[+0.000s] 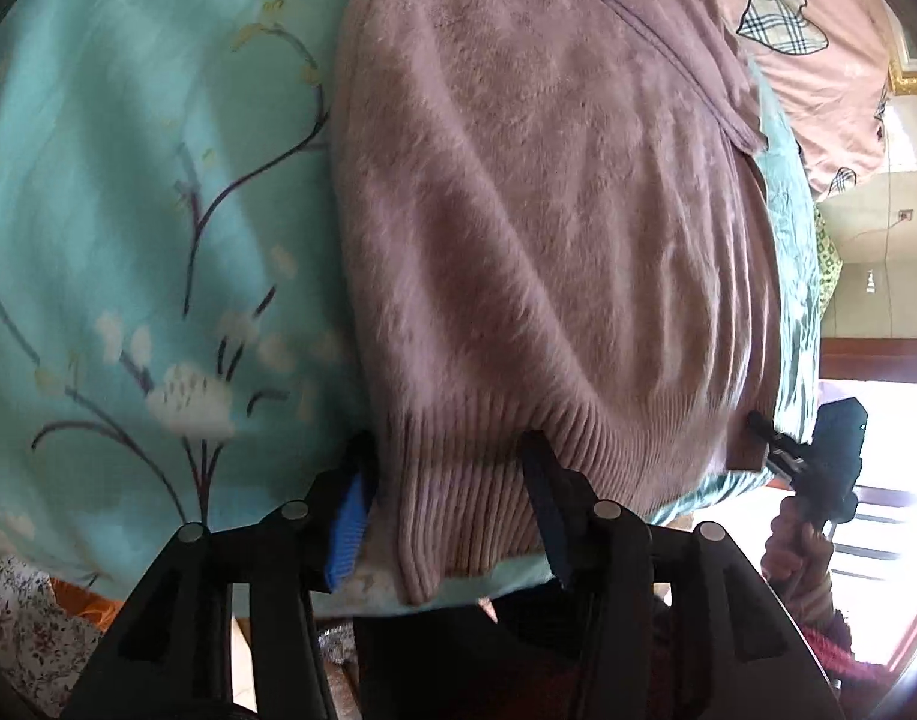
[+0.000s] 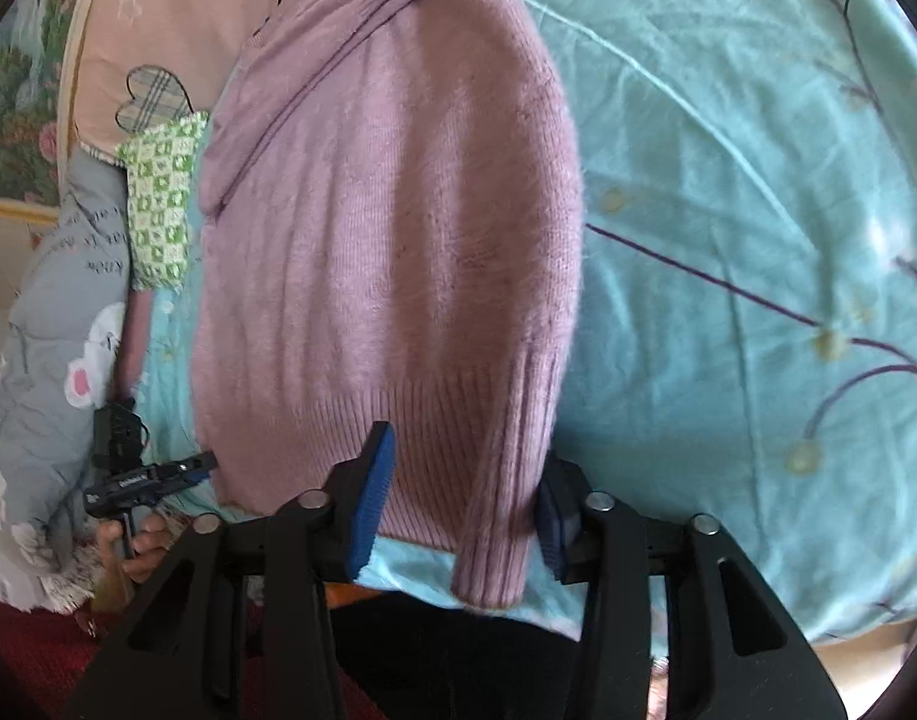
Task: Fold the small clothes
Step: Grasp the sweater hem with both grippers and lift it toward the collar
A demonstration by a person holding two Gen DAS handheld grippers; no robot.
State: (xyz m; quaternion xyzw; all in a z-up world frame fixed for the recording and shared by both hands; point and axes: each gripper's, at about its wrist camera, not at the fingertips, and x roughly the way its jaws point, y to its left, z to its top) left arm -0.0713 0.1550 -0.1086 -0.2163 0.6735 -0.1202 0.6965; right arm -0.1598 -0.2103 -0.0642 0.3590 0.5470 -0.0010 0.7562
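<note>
We saw the mauve sweater (image 1: 548,228) lying flat on the teal floral bedsheet (image 1: 128,210), its ribbed hem between the parted pads of our left gripper (image 1: 452,504), ungripped, while our right gripper (image 2: 464,498) straddled the cuffed sleeve (image 2: 506,480), jaws apart.

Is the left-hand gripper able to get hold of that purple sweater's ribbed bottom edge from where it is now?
Probably yes. The left gripper already has the sweater's ribbed hem between its open fingers, with nothing in the way; it only needs to close.
</note>
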